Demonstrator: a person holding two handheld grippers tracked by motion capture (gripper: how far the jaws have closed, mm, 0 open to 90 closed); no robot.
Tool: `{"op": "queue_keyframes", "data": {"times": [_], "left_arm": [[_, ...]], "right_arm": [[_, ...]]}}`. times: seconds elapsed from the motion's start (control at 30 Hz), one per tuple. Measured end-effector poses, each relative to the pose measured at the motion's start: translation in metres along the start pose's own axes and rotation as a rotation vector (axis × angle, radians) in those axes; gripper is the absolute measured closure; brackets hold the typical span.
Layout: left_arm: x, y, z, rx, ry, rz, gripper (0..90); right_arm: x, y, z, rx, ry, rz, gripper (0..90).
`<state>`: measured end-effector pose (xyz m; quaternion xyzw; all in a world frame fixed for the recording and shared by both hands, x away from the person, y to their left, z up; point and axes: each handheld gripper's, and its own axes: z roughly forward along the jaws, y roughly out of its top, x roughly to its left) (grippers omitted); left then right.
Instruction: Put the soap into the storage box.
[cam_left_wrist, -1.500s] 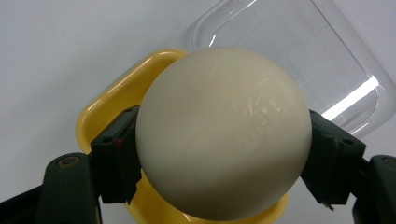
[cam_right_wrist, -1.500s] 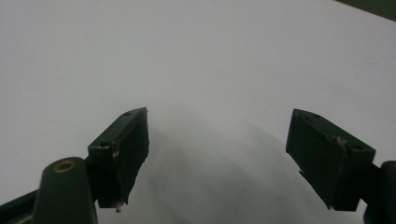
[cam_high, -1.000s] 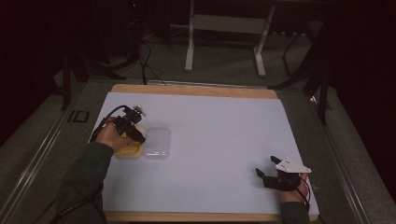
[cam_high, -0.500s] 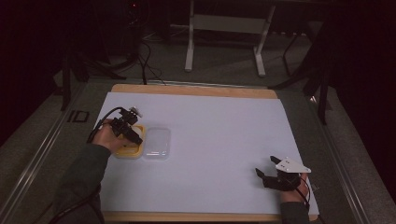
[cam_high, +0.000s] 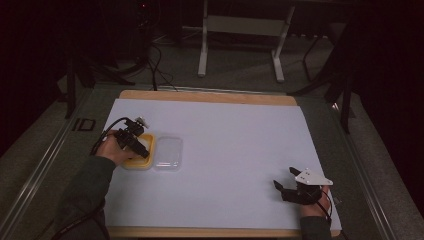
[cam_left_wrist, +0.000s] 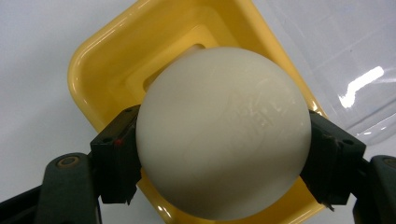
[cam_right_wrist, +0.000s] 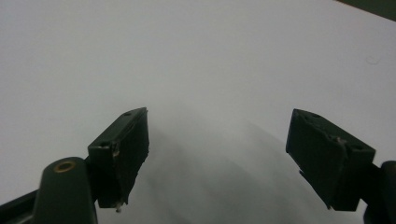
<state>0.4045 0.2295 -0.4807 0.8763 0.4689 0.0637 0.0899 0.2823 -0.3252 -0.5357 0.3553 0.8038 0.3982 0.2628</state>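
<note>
The left gripper (cam_left_wrist: 224, 154) pinches a white ball (cam_left_wrist: 223, 133) just above the yellow tray (cam_left_wrist: 100, 65), beside the clear lid (cam_high: 168, 153). Lower it centred into the tray's recess before letting go. The right gripper (cam_right_wrist: 233, 163), fingers spread and empty, waits over the worktop (cam_high: 240, 135).

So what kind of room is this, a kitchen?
More likely a lab or test workshop: a white-covered table in a dark room, metal stand legs and cables behind, and a person working hand-held grippers over it.
</note>
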Motion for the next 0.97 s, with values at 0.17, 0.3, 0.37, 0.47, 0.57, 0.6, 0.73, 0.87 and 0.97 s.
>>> {"op": "queue_keyframes", "data": {"times": [0.17, 0.3, 0.37, 0.47, 0.57, 0.6, 0.73, 0.87, 0.97], "left_arm": [[0.002, -0.001, -0.005, -0.044, -0.018, -0.025, 14.3], [0.003, -0.001, -0.012, -0.064, -0.016, -0.011, 13.2], [0.003, -0.001, -0.016, -0.086, -0.021, -0.017, 13.7], [0.002, -0.001, -0.020, -0.108, -0.027, -0.013, 15.0], [-0.001, -0.001, -0.024, -0.123, -0.018, -0.001, 16.1], [-0.002, -0.001, -0.026, -0.130, -0.015, 0.011, 17.3], [-0.007, -0.004, -0.033, -0.180, -0.016, 0.035, 32.3], [-0.014, -0.008, -0.040, -0.230, -0.028, 0.059, 40.5], [-0.023, -0.016, -0.043, -0.282, -0.010, 0.077, 39.8]], "right_arm": [[0.000, 0.000, 0.000, 0.000, 0.000, -0.001, 21.3], [0.000, 0.000, 0.000, 0.000, 0.000, -0.003, 21.3], [0.000, 0.000, 0.000, 0.001, 0.000, -0.002, 21.3], [0.000, 0.000, 0.000, 0.001, 0.000, -0.003, 21.3], [0.000, 0.000, 0.000, 0.000, 0.000, -0.003, 21.3], [0.000, 0.000, 0.000, 0.001, 0.000, -0.003, 21.3], [0.000, 0.000, 0.000, 0.002, -0.001, -0.004, 21.2], [0.000, 0.000, 0.000, 0.005, -0.002, -0.001, 21.2], [0.000, 0.000, 0.001, 0.011, -0.003, 0.002, 21.2]]}}
